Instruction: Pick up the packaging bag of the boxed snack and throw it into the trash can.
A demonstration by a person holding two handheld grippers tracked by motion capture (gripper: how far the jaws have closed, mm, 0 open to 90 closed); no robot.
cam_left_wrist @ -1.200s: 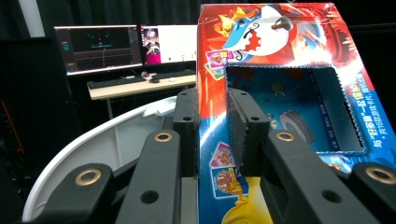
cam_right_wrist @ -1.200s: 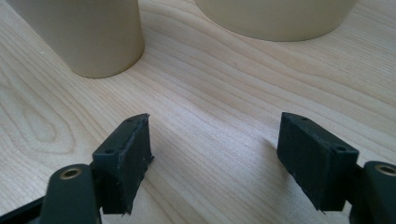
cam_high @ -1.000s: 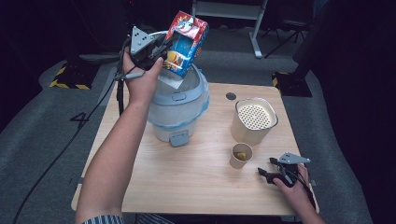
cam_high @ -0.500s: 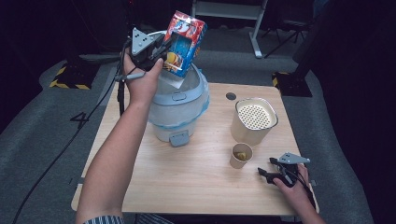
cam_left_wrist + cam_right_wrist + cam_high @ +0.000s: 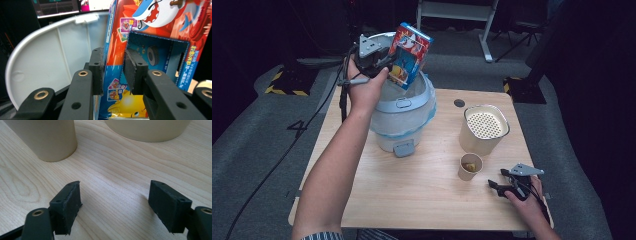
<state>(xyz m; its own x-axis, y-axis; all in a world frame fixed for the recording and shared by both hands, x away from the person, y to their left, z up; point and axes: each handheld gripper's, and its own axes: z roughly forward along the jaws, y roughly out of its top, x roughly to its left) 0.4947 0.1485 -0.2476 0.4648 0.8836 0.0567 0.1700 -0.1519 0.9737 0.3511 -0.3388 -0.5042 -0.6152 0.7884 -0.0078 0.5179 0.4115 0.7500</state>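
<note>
A colourful red and blue cardboard box [image 5: 409, 54] [image 5: 150, 50] is held tilted in the air over a pale blue and white bin [image 5: 404, 117] whose lid [image 5: 50, 60] stands open behind it. My left gripper [image 5: 379, 60] [image 5: 113, 72] is shut on the box's edge, one pad on each side of the card. Near the table's front right edge, my right gripper [image 5: 499, 186] [image 5: 115, 200] rests low over the wood, open, with nothing between its pads.
A small paper cup [image 5: 470, 167] [image 5: 47, 137] with something yellow inside stands just ahead of the right gripper. Behind it is a cream canister [image 5: 483, 129] [image 5: 147, 128] with a perforated top. The wooden table [image 5: 412, 195] has a dark hole [image 5: 459, 103] near its back edge.
The box in my left gripper has shifted slightly left and tipped a little more over the bin. The right gripper has stayed put.
</note>
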